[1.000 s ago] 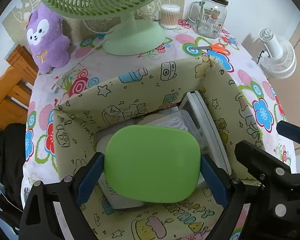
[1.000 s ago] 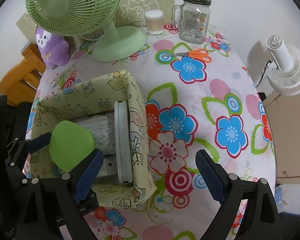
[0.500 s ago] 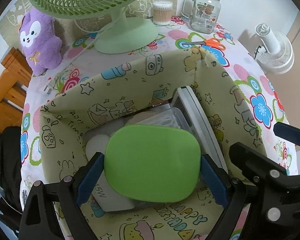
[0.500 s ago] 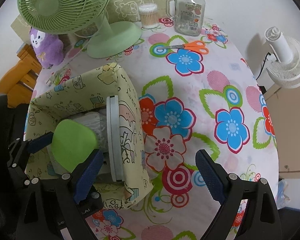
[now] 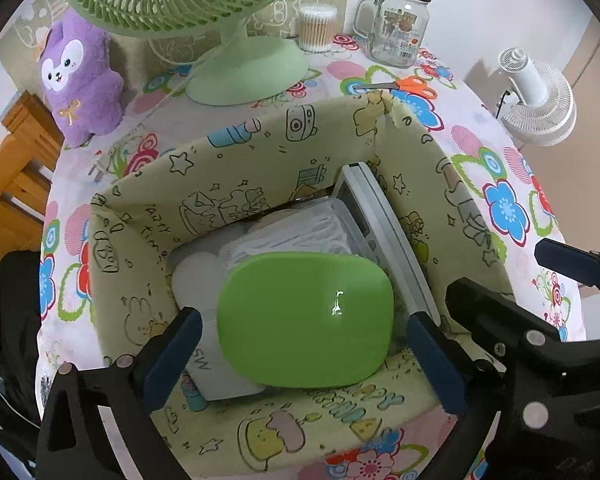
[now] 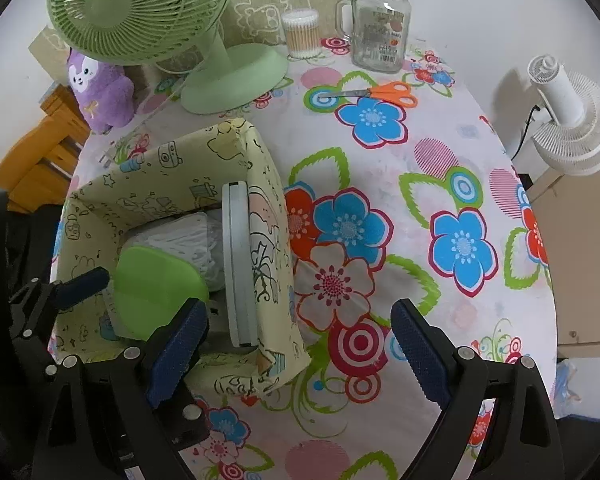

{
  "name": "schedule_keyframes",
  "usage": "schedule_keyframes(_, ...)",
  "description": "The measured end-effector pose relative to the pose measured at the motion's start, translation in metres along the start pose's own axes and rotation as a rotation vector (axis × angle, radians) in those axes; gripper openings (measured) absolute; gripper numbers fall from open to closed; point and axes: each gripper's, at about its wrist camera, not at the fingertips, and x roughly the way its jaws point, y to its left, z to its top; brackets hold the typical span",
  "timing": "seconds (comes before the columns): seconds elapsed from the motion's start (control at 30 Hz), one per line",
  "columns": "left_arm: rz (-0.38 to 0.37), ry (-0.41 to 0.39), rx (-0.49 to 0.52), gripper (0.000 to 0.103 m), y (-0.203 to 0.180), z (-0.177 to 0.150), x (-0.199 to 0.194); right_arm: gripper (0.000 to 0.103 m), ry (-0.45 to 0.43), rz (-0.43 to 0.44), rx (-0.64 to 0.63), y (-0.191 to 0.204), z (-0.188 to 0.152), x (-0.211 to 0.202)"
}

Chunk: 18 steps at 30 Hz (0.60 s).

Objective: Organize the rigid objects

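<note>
The green case [image 5: 306, 320] now lies loose in the fabric bin [image 5: 236, 168]. The left gripper [image 5: 300, 354] has just spread wide, pads clear of it. The right gripper [image 6: 296, 350], beside the bin, gapes empty.

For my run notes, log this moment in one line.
left tool: jaws just opened, off green case | case: in fabric bin | right tool: open, empty

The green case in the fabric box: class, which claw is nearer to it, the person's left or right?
Left. The left claw straddles the green case, pads just clear of it. The right claw hangs over the box's right wall and the tablecloth.
</note>
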Motion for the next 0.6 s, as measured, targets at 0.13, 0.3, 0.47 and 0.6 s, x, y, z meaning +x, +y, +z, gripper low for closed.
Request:
schedule_keyframes(0.13,0.006,-0.017,0.000,0.103,0.001,-0.003,-0.009,0.095,-0.017,0.001,-0.003,0.004,-0.003,-0.008)
schedule_keyframes(0.3,0.017,-0.041,-0.003,0.103,0.004,-0.009,-0.023,0.095,-0.042,0.007,-0.017,0.012,-0.005,-0.020)
schedule_keyframes(0.47,0.030,-0.063,-0.014,0.103,0.010,-0.015,-0.037,0.095,-0.065,0.014,-0.033,0.020,-0.010,-0.031)
schedule_keyframes(0.6,0.041,-0.082,-0.036,0.103,0.016,-0.022,-0.050,0.095,-0.086,0.020,-0.049,0.029,-0.014,-0.042)
